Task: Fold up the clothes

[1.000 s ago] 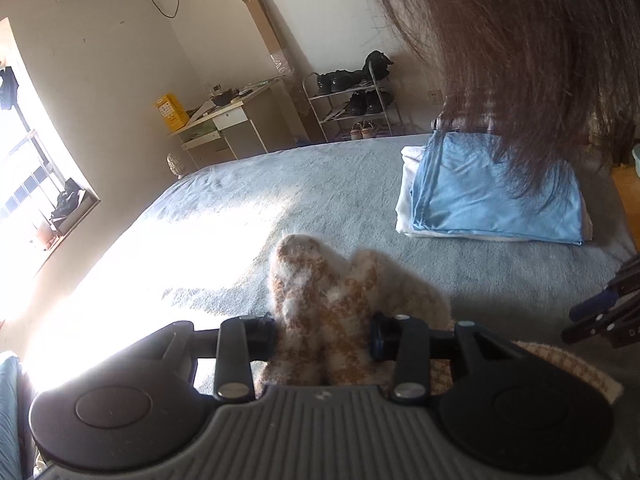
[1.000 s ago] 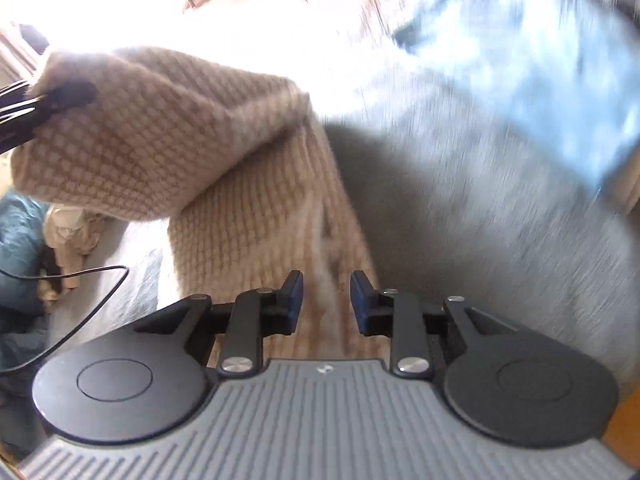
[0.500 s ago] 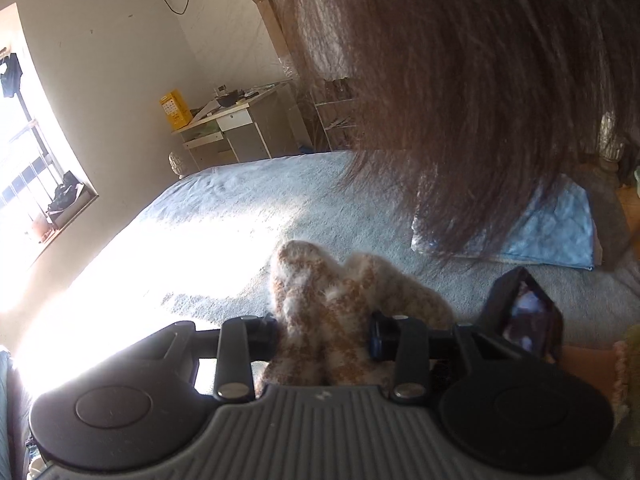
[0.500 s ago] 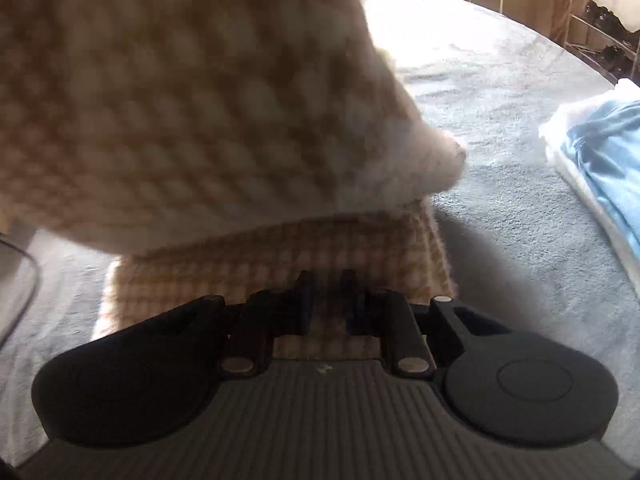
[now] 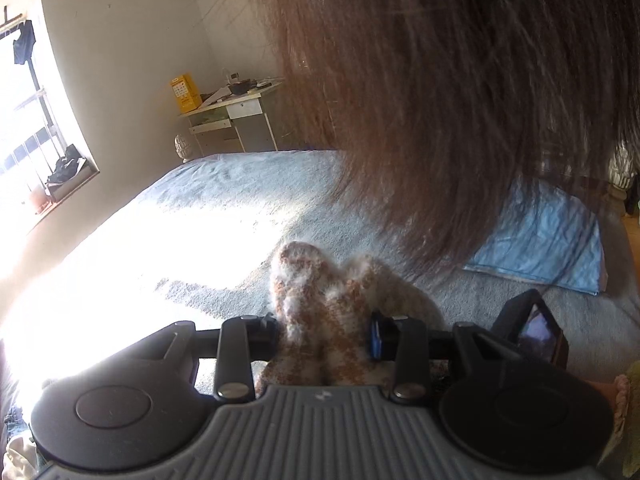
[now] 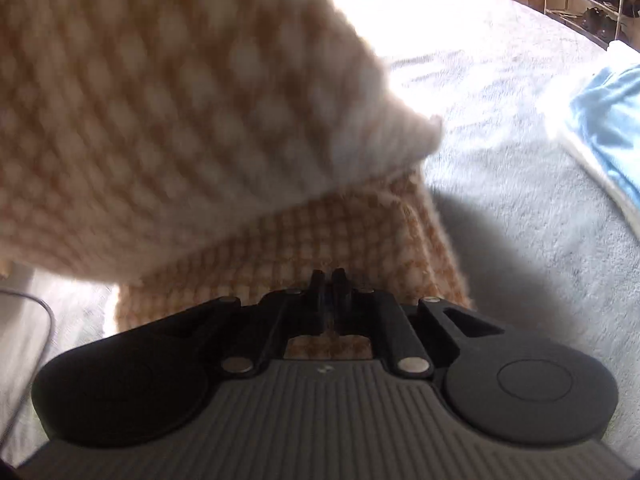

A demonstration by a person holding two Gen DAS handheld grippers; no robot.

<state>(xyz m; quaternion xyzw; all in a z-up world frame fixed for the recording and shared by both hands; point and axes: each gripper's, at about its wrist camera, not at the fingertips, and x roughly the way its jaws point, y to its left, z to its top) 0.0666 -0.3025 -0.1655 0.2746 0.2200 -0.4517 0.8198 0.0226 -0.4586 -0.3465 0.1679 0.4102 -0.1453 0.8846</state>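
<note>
Sweater point(image 5: 320, 320) is the thing in hand, a fuzzy tan-and-white checked knit, and you are mid-fold on the bed point(image 5: 224, 196). Your left claw point(image 5: 324, 336) is clamped on a thick bunch of it, the fabric bulging up ahead of the pads. Your right claw point(image 6: 330, 286) has its jaws drawn fully together low against the flat part of the sweater point(image 6: 320, 240) — whether a thin edge is pinched there you cannot tell from this view. A raised flap hangs just above and ahead of the right claw. Next, I judge, you carry that lifted part over and lay it down evenly — well short of the blue folded stack point(image 5: 552, 240) off to the right.
</note>
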